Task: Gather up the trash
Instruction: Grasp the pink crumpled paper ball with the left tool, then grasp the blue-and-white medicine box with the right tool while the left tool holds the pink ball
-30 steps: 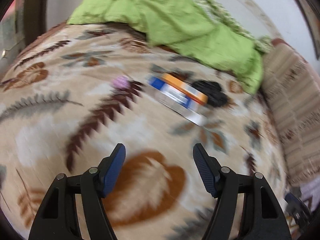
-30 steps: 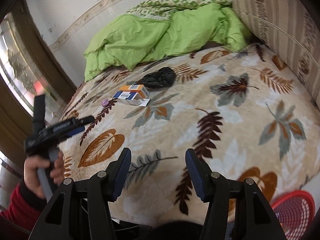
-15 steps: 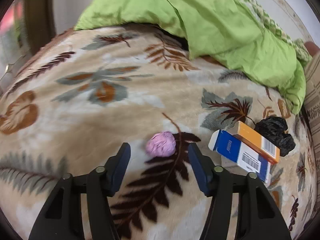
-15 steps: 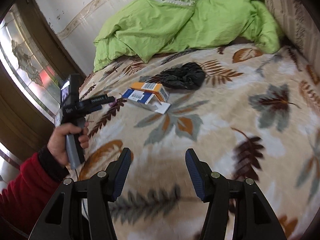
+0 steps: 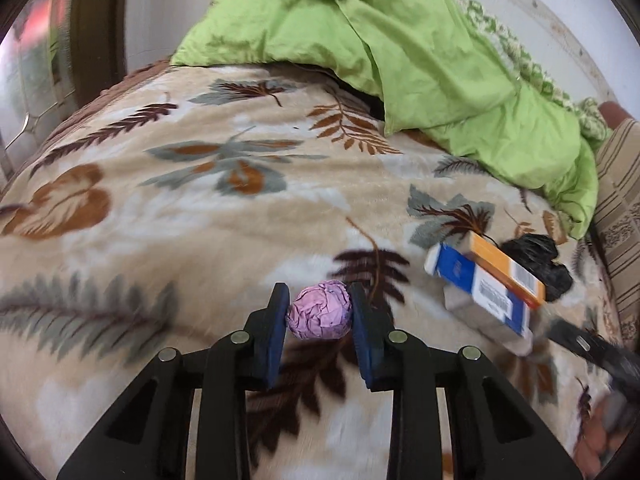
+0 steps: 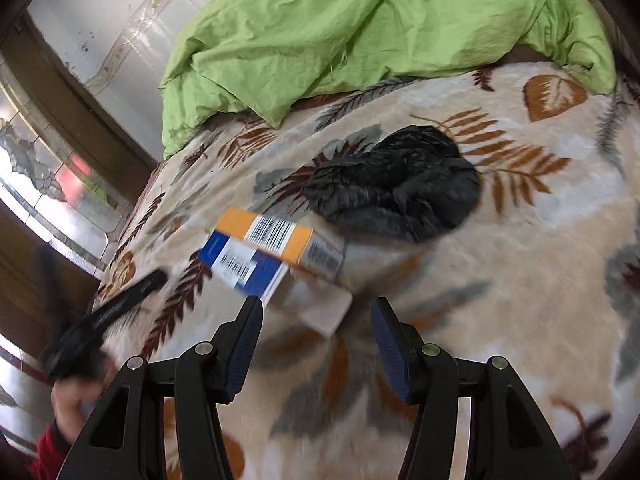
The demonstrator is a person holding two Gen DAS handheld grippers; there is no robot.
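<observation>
In the left wrist view my left gripper [image 5: 319,314] is shut on a crumpled pink paper ball [image 5: 319,315], both pads touching it, on the leaf-patterned blanket [image 5: 180,216]. To its right lie a blue-and-white box [image 5: 476,284], an orange box [image 5: 506,266] and a black plastic bag [image 5: 536,258]. In the right wrist view my right gripper [image 6: 316,316] is open and empty, just in front of the blue box [image 6: 244,266] and orange box [image 6: 280,234]. The black bag [image 6: 396,188] lies beyond them. The left gripper [image 6: 104,320] shows blurred at the left.
A rumpled green duvet [image 5: 400,52] is piled at the head of the bed, also in the right wrist view [image 6: 360,24]. A striped cushion [image 5: 620,208] stands at the right. A wooden-framed window [image 6: 48,168] is at the left bedside.
My left gripper closed on the pink paper ball, which lay between open fingers before. My right gripper moved forward toward the boxes and stays open.
</observation>
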